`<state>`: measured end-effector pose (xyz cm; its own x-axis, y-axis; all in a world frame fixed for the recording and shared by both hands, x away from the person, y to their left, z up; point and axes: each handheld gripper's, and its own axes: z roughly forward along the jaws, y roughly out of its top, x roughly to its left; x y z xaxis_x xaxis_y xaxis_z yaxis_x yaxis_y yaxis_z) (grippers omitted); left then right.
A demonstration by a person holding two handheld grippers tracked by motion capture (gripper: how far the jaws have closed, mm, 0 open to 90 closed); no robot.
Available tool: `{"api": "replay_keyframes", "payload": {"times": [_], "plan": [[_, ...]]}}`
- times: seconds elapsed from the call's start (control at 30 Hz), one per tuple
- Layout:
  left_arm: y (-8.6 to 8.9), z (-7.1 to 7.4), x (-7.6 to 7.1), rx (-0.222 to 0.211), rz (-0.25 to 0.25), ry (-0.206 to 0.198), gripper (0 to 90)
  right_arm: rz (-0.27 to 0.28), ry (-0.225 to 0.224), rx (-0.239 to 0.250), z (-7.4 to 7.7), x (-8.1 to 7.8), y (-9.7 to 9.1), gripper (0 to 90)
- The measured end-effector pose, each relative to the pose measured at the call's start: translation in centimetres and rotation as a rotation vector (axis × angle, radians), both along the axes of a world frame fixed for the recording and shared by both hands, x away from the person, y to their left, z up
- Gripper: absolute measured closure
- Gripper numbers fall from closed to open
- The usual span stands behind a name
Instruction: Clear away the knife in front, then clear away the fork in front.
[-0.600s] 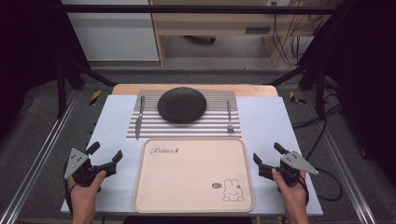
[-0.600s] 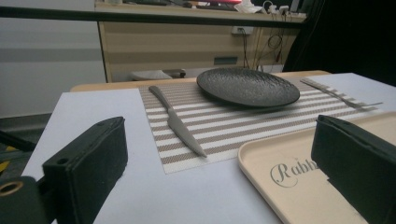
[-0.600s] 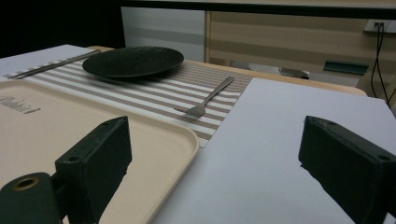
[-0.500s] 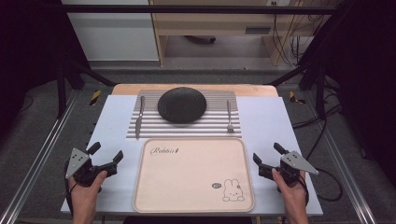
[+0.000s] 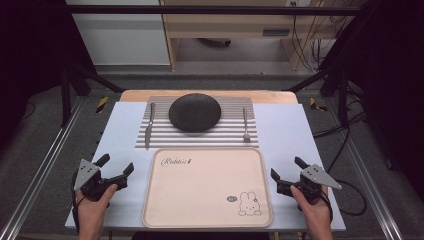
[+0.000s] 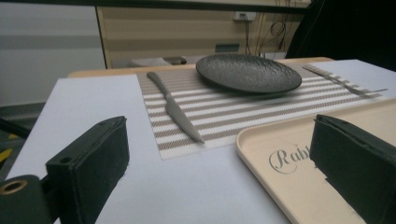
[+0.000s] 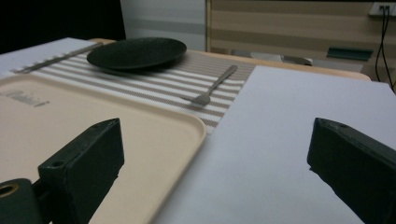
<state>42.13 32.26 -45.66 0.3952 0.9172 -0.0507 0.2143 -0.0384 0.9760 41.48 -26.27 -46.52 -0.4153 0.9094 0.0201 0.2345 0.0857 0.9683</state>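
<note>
A beige tray with a rabbit print lies at the front middle of the white table top. Behind it a striped placemat carries a dark plate, a knife on its left and a fork on its right. My left gripper rests open on the table, left of the tray, with nothing between its jaws. On the other side of the tray my right gripper also stands open and holds nothing. In the left gripper view the knife, plate and tray lie ahead; the right gripper view shows the fork and plate.
Metal frame rails run along both sides of the table. A wooden bench and cables stand behind the table's far edge. Bare white table shows around each gripper.
</note>
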Motion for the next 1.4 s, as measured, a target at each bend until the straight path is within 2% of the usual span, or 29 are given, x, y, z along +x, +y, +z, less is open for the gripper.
{"api": "replay_keyframes", "payload": {"times": [0.07,0.1,0.2,0.33,0.47,0.63,0.77,0.9,1.07,1.1,1.2,1.4], "plan": [[-0.2,-0.1,0.0,-0.005,-0.005,0.018,4.8,-0.017,0.013,0.002,-0.2,-0.1,-0.2,4.2],[-0.5,0.0,0.1,0.004,-0.018,0.022,4.8,-0.021,0.009,0.002,-0.2,-0.1,-0.2,4.3],[-1.2,0.1,0.0,0.039,-0.016,0.04,5.5,-0.03,-0.003,0.022,0.1,-0.2,-0.2,5.2],[-1.8,0.2,0.3,0.067,-0.005,0.062,6.3,-0.019,0.023,0.016,-0.1,-0.1,0.0,5.5],[-2.4,0.3,0.5,0.085,-0.009,0.057,6.3,-0.018,0.027,0.018,-0.1,-0.1,0.0,5.3],[-2.6,0.1,0.7,0.082,-0.015,0.068,6.6,-0.029,0.031,0.027,-0.1,-0.1,-0.1,5.3],[-2.6,0.4,1.0,0.08,-0.009,0.07,6.7,-0.035,0.033,0.038,-0.1,0.1,-0.2,5.5],[-2.7,1.1,1.4,0.102,-0.007,0.077,6.9,-0.033,0.03,0.031,-0.1,0.0,-0.1,5.5],[-2.9,1.9,2.6,0.123,-0.006,0.098,7.2,-0.037,0.034,0.035,-0.1,0.0,-0.1,5.6],[-2.9,2.4,3.5,0.136,-0.012,0.12,7.4,-0.036,0.034,0.03,-0.1,0.0,-0.1,5.7],[-3.1,2.9,4.9,0.176,-0.015,0.153,7.5,-0.033,0.035,0.025,-0.1,0.0,0.0,5.7],[-3.3,3.8,7.8,0.236,-0.023,0.191,7.7,-0.029,0.05,0.016,-0.3,0.2,0.2,5.9]]}}
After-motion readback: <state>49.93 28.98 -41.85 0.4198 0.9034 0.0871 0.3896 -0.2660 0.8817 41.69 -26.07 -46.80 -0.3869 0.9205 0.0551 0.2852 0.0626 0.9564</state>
